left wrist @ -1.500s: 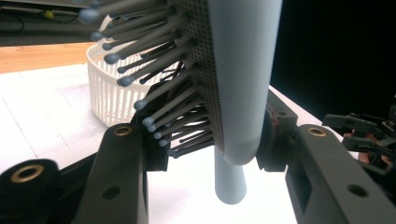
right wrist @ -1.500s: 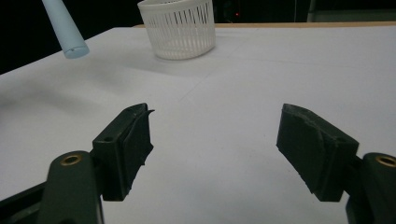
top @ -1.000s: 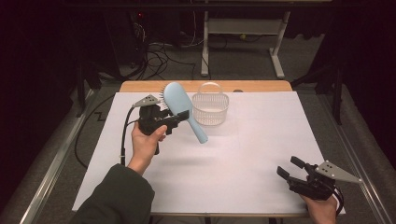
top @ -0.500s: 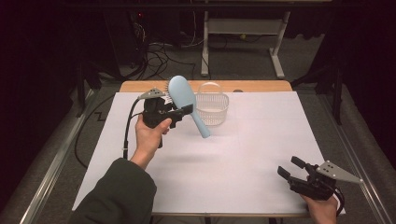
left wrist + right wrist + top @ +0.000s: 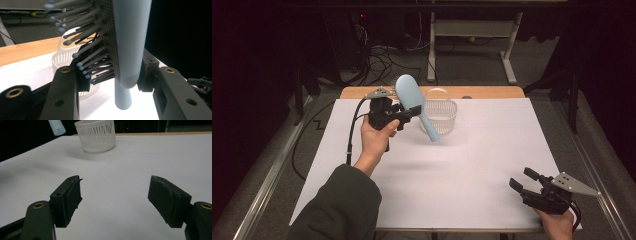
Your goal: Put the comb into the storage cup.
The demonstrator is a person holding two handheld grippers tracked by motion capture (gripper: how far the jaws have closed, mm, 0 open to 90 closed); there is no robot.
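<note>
From above, my left gripper [image 5: 409, 113] is clamped on the light blue hairbrush [image 5: 416, 105], holding it in the air over the far left of the white table sheet [image 5: 452, 190]. The brush head tilts up and away, the handle slants down to the right, its tip in front of the white slatted basket [image 5: 441, 116] at the far middle. My right gripper [image 5: 523, 181] rests at the near right corner, jaws apart and empty.

Along my left jaws now: both pads squeeze the hairbrush [image 5: 125, 45] where head meets handle, bristles [image 5: 82, 50] sticking out leftward, the basket [image 5: 62, 62] just behind them and the handle hanging below.

Along my right jaws: the gripper [image 5: 115, 197] stands wide open with bare sheet between, the basket [image 5: 96, 135] far ahead and the brush handle's tip [image 5: 57, 127] up at far left.
</note>
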